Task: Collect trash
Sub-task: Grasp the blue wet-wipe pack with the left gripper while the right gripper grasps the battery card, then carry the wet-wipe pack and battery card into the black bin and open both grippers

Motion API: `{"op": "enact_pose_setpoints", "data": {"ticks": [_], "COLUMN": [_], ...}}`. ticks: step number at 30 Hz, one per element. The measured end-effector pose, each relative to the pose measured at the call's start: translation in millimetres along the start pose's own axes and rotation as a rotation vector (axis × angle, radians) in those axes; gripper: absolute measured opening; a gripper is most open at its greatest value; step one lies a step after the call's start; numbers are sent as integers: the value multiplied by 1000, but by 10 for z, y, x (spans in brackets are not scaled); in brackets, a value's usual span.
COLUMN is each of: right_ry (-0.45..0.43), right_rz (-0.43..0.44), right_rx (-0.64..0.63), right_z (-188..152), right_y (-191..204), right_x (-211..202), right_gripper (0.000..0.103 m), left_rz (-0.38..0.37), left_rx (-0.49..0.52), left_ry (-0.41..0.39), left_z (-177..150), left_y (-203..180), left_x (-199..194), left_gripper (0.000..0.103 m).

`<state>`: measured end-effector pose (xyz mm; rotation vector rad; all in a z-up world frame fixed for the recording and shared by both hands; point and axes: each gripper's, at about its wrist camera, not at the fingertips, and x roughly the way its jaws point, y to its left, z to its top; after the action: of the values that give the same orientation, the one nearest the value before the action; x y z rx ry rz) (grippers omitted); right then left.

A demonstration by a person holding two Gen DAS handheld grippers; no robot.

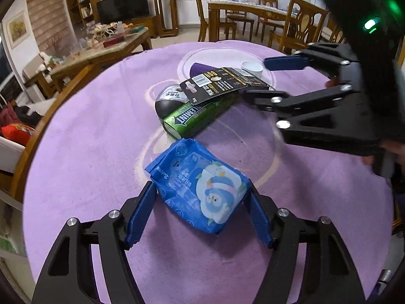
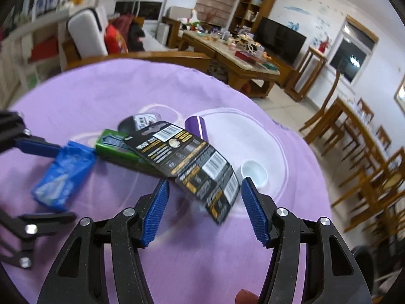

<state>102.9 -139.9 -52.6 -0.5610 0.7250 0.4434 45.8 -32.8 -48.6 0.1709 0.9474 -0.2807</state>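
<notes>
A blue wipes packet [image 1: 200, 192] lies on the purple tablecloth [image 1: 88, 139] between the open fingers of my left gripper [image 1: 201, 195]; whether the pads touch it is unclear. Beyond it lie a green mint box [image 1: 197, 115], a black round container [image 1: 168, 100], a black cardboard package [image 1: 217, 81], a purple tube [image 1: 200, 68] and a white cap [image 1: 251, 68]. My right gripper [image 2: 203, 202] is open, its fingers on either side of the near end of the black cardboard package [image 2: 192, 162]. The packet [image 2: 63, 174], mint box [image 2: 116, 149], cap [image 2: 254, 173] and tube [image 2: 197, 126] show there too.
The round table's edge curves at the left [image 1: 35, 136]. Beyond it stand a cluttered coffee table [image 1: 106, 48], a television [image 1: 122, 5], and a dining table with chairs [image 1: 253, 15]. The right gripper's body [image 1: 329, 101] hangs over the table's right side.
</notes>
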Motion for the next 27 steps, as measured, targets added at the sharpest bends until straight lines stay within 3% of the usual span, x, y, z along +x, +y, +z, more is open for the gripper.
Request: {"op": "enact_pose_setpoints", "data": {"ticks": [3,9,14,19,27], "right_ry": [6,-36,-85,-129,-246], "right_rz": [-15,-16,44,148,225], "right_rx": [8,91,173,279,399], "right_z": [46,46,-42,-141,-357], "right_y": [18,-94,-230,-409,-716], "right_x": [128,18,-287,-627,-1261], "right_gripper": [27,4,4,4,4], "left_rz": [-42,-74,-38,-66,-56], "left_rx": [-37,-46,-51,-72,-27], "left_ry": [-18,-61,-117,-168,-260], "left_z": [-19,-25,-53,-59,114], "left_y": [69,77,73,61,-307], "left_x": [-29,-120,-241,-428,-740], "left_gripper": [62,55,54,54,54]}}
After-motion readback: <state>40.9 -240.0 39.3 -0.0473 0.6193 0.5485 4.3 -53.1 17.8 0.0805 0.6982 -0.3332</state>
